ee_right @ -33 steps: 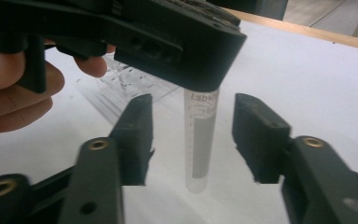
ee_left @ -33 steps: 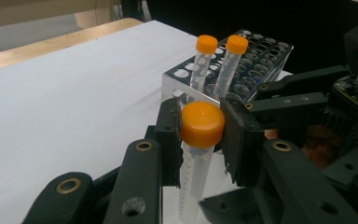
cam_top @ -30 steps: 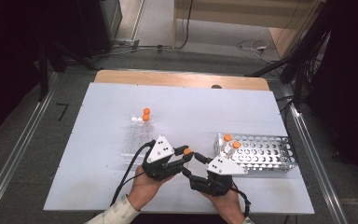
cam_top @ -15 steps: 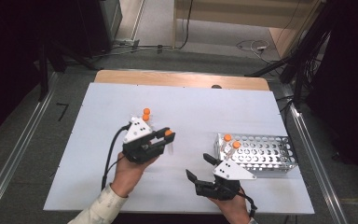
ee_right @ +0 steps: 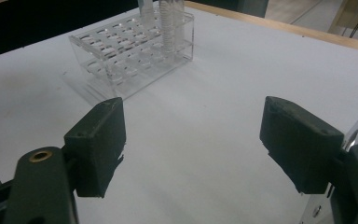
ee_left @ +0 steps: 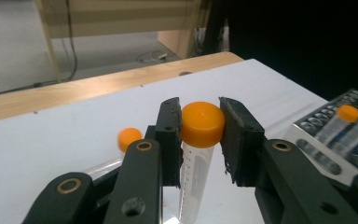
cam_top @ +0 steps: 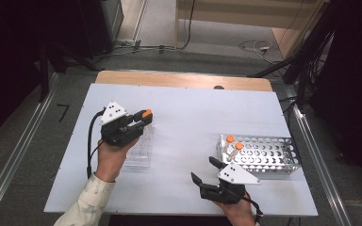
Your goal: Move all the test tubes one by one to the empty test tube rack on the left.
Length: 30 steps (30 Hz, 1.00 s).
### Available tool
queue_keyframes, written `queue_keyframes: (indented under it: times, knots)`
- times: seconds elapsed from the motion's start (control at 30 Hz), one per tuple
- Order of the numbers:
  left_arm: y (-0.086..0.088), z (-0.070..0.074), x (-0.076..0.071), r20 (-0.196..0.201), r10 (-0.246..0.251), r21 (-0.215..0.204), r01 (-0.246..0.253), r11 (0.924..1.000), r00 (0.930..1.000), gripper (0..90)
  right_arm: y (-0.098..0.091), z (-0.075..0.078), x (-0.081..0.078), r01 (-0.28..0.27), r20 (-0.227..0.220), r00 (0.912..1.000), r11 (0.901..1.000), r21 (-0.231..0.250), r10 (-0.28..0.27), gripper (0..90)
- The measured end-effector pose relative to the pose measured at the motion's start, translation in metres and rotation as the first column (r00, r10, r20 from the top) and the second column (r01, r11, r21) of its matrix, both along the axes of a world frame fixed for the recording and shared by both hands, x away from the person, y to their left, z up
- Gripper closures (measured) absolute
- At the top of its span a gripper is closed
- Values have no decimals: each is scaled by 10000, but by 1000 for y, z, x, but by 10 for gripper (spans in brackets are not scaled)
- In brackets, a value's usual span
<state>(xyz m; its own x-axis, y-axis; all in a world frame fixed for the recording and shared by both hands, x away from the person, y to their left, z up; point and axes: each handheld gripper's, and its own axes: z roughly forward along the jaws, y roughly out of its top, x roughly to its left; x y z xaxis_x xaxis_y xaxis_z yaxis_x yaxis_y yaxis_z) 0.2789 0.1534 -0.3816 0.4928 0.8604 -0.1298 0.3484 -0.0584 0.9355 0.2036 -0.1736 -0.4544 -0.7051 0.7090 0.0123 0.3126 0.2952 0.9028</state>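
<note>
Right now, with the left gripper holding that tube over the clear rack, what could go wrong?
The left gripper pinches the tube by its orange cap alone, so it may swing or slip. A second tube stands close by in the clear rack and could be knocked.

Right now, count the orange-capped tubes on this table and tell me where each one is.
4. One orange-capped tube is clamped in the left gripper; one stands in the clear rack; two stand in the metal rack. The gripper may hide more.
</note>
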Motion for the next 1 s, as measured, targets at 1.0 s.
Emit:
queue_keyframes:
  times: [1.0]
  knots:
    - [-11,-45,13,-607,819,1498,-721,9861,9948,692,0,-2,-1,90,-20,10000,9999,-103,-90,215]
